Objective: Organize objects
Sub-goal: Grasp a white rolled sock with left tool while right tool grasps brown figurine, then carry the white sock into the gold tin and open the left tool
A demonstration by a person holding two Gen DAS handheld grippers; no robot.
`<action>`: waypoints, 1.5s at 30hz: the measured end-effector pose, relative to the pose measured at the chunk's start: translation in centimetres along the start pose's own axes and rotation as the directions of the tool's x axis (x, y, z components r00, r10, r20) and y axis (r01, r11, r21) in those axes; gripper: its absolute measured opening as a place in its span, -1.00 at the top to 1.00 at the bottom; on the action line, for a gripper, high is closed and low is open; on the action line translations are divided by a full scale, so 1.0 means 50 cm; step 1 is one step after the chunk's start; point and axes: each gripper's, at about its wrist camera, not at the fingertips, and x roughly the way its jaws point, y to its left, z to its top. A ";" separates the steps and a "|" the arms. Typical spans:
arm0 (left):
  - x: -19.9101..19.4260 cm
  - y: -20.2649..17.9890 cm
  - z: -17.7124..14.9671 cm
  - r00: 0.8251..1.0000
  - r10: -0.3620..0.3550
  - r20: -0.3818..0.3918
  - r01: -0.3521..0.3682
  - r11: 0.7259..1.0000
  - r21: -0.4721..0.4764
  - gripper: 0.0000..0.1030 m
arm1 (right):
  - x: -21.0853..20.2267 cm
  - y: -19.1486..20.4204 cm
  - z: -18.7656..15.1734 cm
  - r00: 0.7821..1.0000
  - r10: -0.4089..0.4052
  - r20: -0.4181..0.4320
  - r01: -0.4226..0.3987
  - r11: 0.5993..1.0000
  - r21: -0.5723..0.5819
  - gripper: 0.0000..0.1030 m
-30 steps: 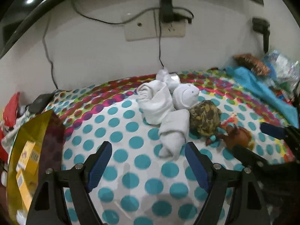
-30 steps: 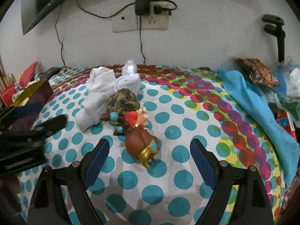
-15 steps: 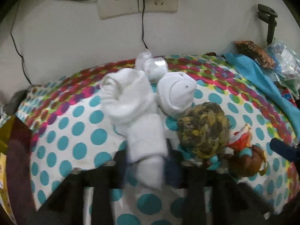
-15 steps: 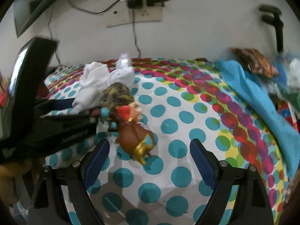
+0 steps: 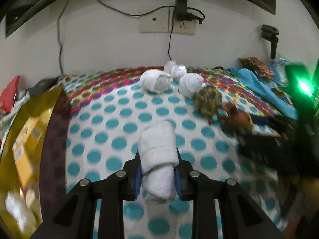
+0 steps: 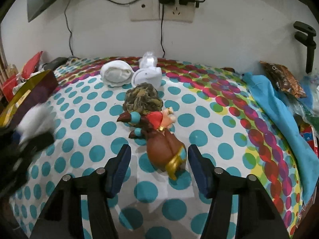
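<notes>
My left gripper is shut on a rolled white sock and holds it above the polka-dot cloth. Three other white sock rolls and a yellow-brown yarn ball lie further back. My right gripper is open, its fingers either side of a brown toy figure lying on the cloth. The yarn ball and white rolls lie behind the figure. The left gripper with its sock shows blurred at the left edge.
A gold and maroon box stands open at the left, also in the right wrist view. A blue cloth and snack packets lie at the right. A wall socket with cables is behind.
My left gripper closed on a white sock roll and pulled it back from the pile. My right gripper moved forward so its fingers flank the toy figure, and narrowed.
</notes>
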 end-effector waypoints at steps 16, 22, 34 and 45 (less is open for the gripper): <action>-0.116 0.059 -0.067 0.993 0.074 0.090 -0.067 0.995 -0.075 0.48 | -0.038 0.063 0.007 0.988 -0.057 0.144 0.067 0.996 -0.060 0.29; -0.175 0.134 -0.059 0.976 0.177 0.124 -0.158 0.976 -0.151 0.48 | -0.039 0.071 0.011 0.987 -0.067 0.144 0.080 0.993 -0.085 0.29; -0.208 0.289 -0.159 0.929 0.370 0.012 -0.358 0.905 -0.230 0.48 | -0.039 0.069 0.009 0.989 -0.041 0.141 0.052 0.995 -0.082 0.29; -0.212 0.297 -0.176 0.925 0.381 0.000 -0.371 0.900 -0.229 0.48 | -0.035 0.082 0.009 0.990 -0.047 0.134 0.062 0.992 -0.112 0.29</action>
